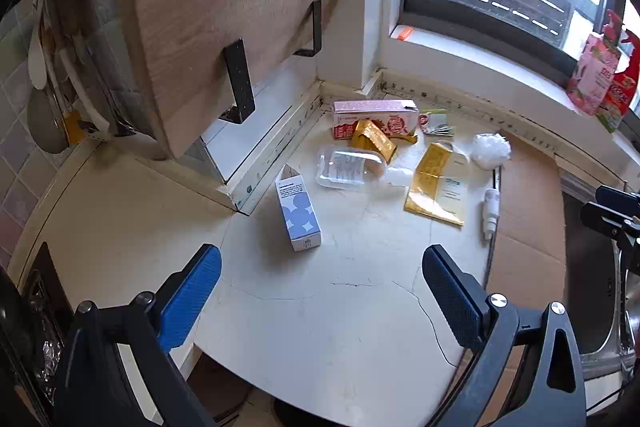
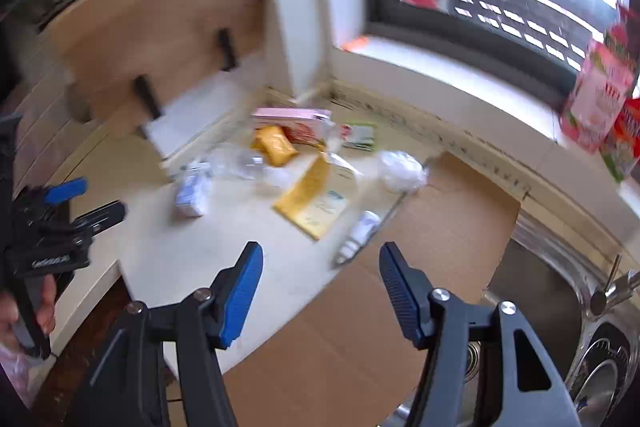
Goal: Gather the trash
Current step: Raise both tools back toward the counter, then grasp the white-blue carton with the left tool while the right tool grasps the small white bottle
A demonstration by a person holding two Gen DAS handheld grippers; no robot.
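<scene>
Both grippers hang empty, the left gripper (image 1: 322, 285) spread wide and the right gripper (image 2: 321, 281) partly open. Trash lies on the counter (image 1: 340, 307) beyond the blue-dotted carton (image 1: 298, 213). Best take that nearest carton first, fingers (image 1: 192, 297) straddling its narrow sides.
</scene>
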